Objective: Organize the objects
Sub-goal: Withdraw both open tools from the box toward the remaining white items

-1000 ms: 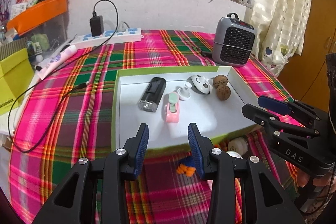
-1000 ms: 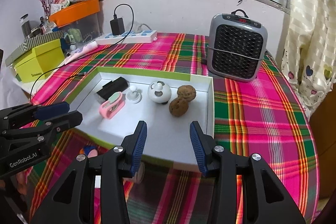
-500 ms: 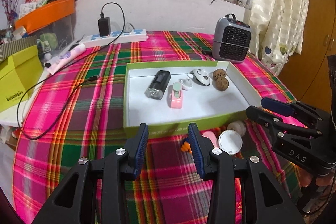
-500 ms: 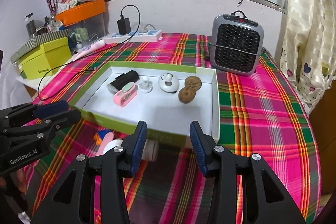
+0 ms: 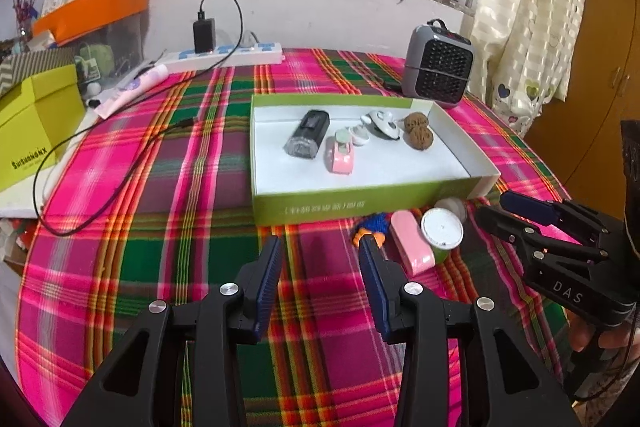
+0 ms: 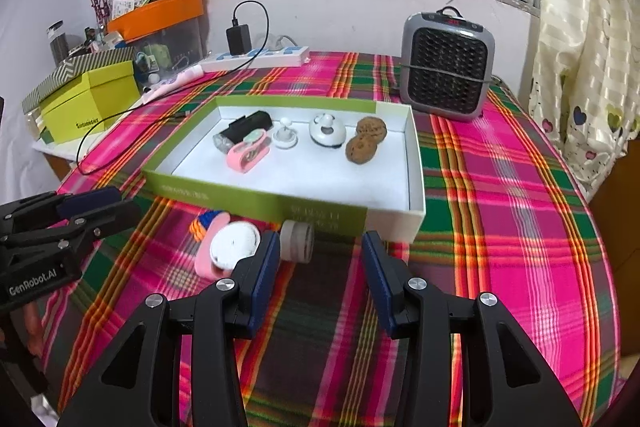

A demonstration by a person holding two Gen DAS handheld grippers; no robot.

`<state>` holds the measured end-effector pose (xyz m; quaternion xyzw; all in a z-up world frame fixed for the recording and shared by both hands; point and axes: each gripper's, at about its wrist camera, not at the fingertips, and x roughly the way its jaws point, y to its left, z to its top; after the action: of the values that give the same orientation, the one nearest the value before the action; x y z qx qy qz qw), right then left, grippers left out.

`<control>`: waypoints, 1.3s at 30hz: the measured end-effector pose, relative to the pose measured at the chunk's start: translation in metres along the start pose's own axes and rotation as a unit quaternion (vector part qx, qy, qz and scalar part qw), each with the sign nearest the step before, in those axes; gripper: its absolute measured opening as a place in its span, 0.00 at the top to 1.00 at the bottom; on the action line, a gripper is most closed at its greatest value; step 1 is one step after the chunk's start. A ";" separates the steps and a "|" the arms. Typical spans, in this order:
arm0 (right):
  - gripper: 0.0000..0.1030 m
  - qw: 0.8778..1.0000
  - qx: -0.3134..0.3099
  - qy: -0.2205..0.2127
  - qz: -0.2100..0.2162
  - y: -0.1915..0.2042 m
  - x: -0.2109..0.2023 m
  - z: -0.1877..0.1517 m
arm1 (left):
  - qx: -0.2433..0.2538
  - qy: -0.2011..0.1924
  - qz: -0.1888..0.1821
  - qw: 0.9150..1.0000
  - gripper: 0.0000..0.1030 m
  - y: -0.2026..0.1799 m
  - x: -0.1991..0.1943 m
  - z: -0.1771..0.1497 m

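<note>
Lying outside the green-sided tray (image 5: pixel 360 205), against its near wall on the plaid worktop (image 5: pixel 160 227), is a small cluster not yet sorted; from left to right in the left wrist view: a blue-and-orange knotted thing (image 5: pixel 372 227), a pink oblong case (image 5: pixel 412 247), a round white-lidded green tub (image 5: pixel 442 233) and a pale roll (image 5: pixel 452 205) tucked behind it, right by the tray wall. Left claw (image 5: pixel 320 279): jaws apart, nothing between them, aimed at bare cloth; the cluster sits ahead and to its right, the knotted thing just off its right finger. Pink case runs its long axis away from the camera, tilted toward the tray's left. Right claw (image 6: pixel 320 271): jaws apart, empty; the cluster lies ahead-left of it, the pale roll (image 6: pixel 298 241) just past its left finger, on its side. Judgement: both claws near; the left is better lined for the knotted thing and case, the right for the roll.
</note>
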<state>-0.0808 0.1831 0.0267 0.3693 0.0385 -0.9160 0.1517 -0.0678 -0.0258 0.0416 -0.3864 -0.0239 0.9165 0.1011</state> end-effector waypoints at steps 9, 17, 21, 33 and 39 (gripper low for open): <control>0.57 1.000 0.014 0.016 0.013 -0.004 0.004 -0.010 | 0.001 0.020 -0.033 0.999 0.60 -0.003 0.011 -0.006; 0.57 0.999 0.012 0.024 0.017 -0.005 0.008 -0.009 | 0.017 0.036 -0.052 0.998 0.59 -0.012 0.029 -0.001; 0.57 0.999 0.017 0.028 0.018 -0.009 0.009 -0.009 | 0.020 0.043 -0.053 0.997 0.59 -0.013 0.038 0.003; 0.57 0.999 0.021 0.029 0.015 -0.017 0.008 -0.007 | 0.049 0.054 -0.055 0.996 0.59 -0.022 0.058 0.012; 0.57 0.999 0.021 0.038 0.020 -0.016 0.011 -0.008 | 0.045 0.052 -0.046 0.997 0.63 -0.023 0.060 0.014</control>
<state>-0.0878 0.1975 0.0123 0.4080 0.0173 -0.8986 0.1606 -0.1148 0.0099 0.0123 -0.4274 0.0053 0.8894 0.1617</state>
